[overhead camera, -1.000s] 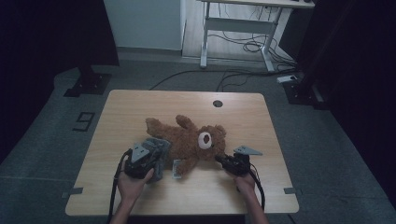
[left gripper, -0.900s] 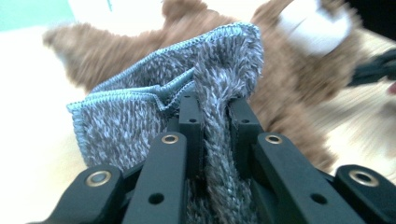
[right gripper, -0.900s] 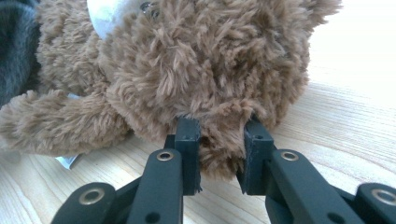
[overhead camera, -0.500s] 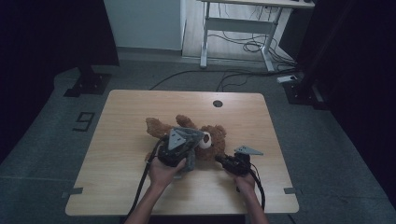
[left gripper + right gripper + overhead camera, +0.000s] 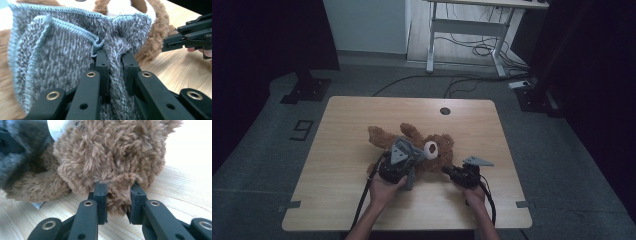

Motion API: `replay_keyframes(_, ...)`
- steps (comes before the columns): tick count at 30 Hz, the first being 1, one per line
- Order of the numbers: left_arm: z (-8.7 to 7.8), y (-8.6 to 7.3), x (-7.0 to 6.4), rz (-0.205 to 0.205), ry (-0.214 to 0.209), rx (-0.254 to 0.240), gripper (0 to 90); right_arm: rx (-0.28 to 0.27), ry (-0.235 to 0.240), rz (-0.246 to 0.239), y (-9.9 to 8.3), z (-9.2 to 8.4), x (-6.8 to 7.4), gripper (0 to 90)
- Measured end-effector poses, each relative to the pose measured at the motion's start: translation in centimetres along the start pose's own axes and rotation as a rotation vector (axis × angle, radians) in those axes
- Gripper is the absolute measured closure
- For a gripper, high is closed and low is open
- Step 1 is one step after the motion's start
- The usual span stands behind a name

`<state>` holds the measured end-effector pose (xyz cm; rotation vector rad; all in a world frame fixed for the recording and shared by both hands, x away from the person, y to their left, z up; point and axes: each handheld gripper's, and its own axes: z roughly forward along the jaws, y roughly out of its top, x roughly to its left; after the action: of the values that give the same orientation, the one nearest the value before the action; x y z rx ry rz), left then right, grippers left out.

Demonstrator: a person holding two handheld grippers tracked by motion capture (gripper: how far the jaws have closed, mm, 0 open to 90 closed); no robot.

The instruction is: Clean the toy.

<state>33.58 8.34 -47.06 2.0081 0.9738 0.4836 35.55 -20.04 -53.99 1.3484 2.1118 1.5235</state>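
On a light wooden desk [image 5: 337,200], the left hand-held gripper [image 5: 115,67] pinches a grey knitted garment [image 5: 62,55] over a brown plush teddy bear [image 5: 438,150] lying mid-desk, while the right hand-held gripper [image 5: 117,195] clamps the bear's head; dressing looks barely begun.

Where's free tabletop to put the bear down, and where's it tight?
Free: the far strip between the teddy bear and the cable hole, plus the table's left side. Tight: front centre, where the left gripper pinches grey cloth and the right gripper grips the bear.
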Motion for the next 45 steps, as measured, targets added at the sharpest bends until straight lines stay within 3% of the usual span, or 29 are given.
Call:
replay_keyframes(5,-1.7,-1.1,2.1,-0.045,0.026,-0.019,78.8,0.001,0.002,0.003,0.0,0.1,-0.1,73.3)
replay_keyframes(7,-2.6,-2.1,3.3,-0.067,0.054,-0.018,78.9,0.001,0.002,0.001,0.0,0.0,-0.1,73.3)
replay_keyframes(14,-3.4,-4.3,5.6,-0.122,0.109,0.007,78.9,0.004,0.000,0.002,0.0,0.1,-0.1,73.3)
replay_keyframes(19,-3.5,-4.3,5.7,-0.130,0.110,0.002,79.0,0.005,-0.001,0.000,0.0,0.1,-0.1,73.3)
replay_keyframes(23,-3.9,-2.6,4.3,-0.101,0.098,-0.033,78.9,0.008,-0.005,0.004,-0.1,0.2,-0.2,73.3)
replay_keyframes(27,-3.8,0.0,1.9,-0.042,0.055,-0.073,79.0,0.008,-0.005,0.005,-0.1,0.2,-0.2,73.3)
replay_keyframes(28,-3.3,1.4,0.5,-0.015,0.021,-0.085,79.0,0.008,-0.005,0.005,-0.1,0.2,-0.2,73.4)
replay_keyframes(29,-3.3,1.4,0.5,-0.015,0.021,-0.085,79.0,0.008,-0.005,0.005,-0.1,0.2,-0.2,73.4)
replay_keyframes(35,-0.6,5.3,-3.6,0.044,-0.081,-0.106,79.0,0.007,-0.004,0.004,-0.1,0.2,-0.2,73.3)
replay_keyframes(37,1.5,7.0,-5.4,0.083,-0.094,-0.085,78.9,0.009,-0.002,0.002,-0.1,0.2,-0.3,73.4)
replay_keyframes(38,1.5,7.0,-5.4,0.083,-0.094,-0.085,79.0,0.009,-0.002,0.002,-0.1,0.2,-0.3,73.4)
replay_keyframes(40,3.5,7.6,-6.2,0.101,-0.086,-0.046,79.0,0.008,-0.003,0.003,-0.1,0.2,-0.3,73.3)
replay_keyframes(42,6.3,7.3,-6.6,0.111,-0.067,0.025,78.9,0.008,-0.009,0.009,-0.1,0.2,-0.2,73.4)
replay_keyframes(45,7.1,6.7,-6.7,0.113,-0.067,0.039,79.0,0.015,-0.017,0.009,-0.1,0.3,-0.3,73.4)
